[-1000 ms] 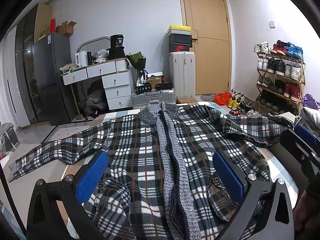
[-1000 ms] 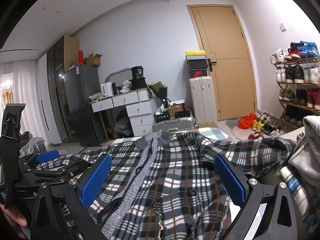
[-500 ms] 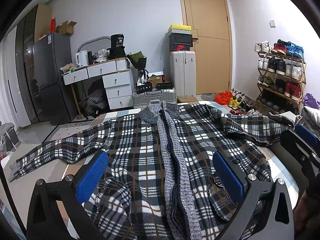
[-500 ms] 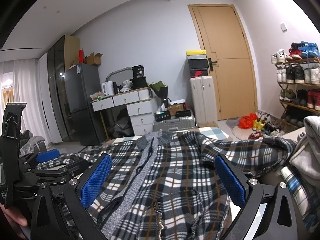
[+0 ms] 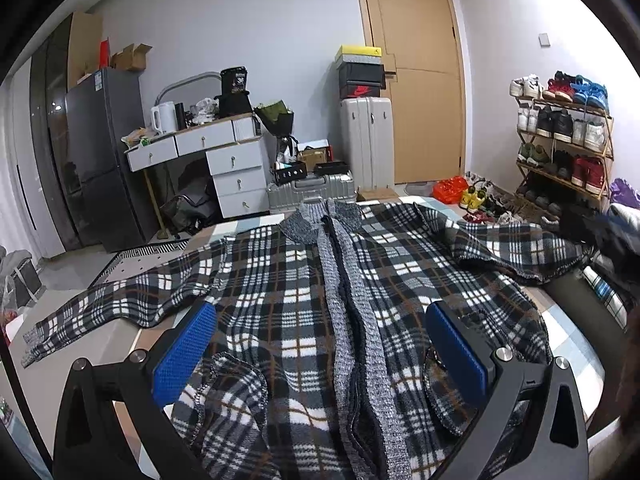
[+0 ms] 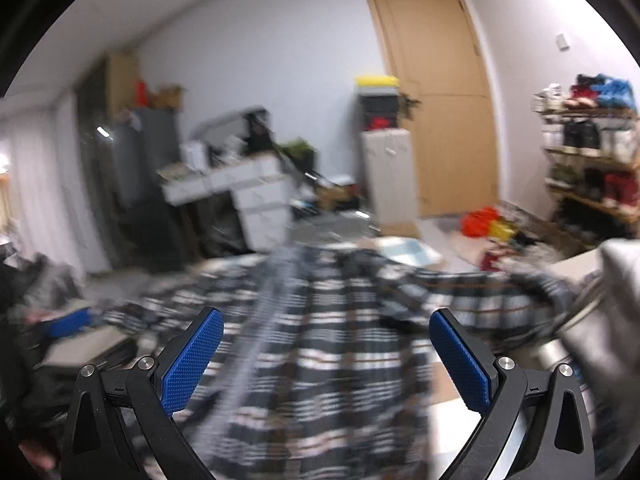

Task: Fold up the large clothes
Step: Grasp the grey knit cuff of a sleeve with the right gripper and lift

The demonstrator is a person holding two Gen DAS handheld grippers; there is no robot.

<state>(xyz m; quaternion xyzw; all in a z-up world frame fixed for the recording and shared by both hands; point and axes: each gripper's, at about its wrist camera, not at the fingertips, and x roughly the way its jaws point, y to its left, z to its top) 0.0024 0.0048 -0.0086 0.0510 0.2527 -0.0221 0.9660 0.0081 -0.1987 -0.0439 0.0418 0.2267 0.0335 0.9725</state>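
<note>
A large black-and-white plaid cardigan (image 5: 280, 300) with a grey knit placket lies spread face up on the bed, collar at the far end. Its left sleeve (image 5: 100, 312) stretches out to the left, its right sleeve (image 5: 516, 248) is bent across at the right. My left gripper (image 5: 320, 344) is open and empty, hovering over the hem. In the blurred right wrist view the cardigan (image 6: 340, 340) lies below my right gripper (image 6: 326, 354), which is open and empty above its right half.
A heap of other clothes (image 6: 612, 300) sits at the bed's right edge. Beyond the bed stand a white desk with drawers (image 5: 224, 168), a dark fridge (image 5: 100, 152), suitcases (image 5: 366, 136), a wooden door (image 5: 416, 80) and a shoe rack (image 5: 564, 136).
My right gripper has swung fast, blurring its view and tipping down and toward the right sleeve. The left gripper and the cardigan have barely moved.
</note>
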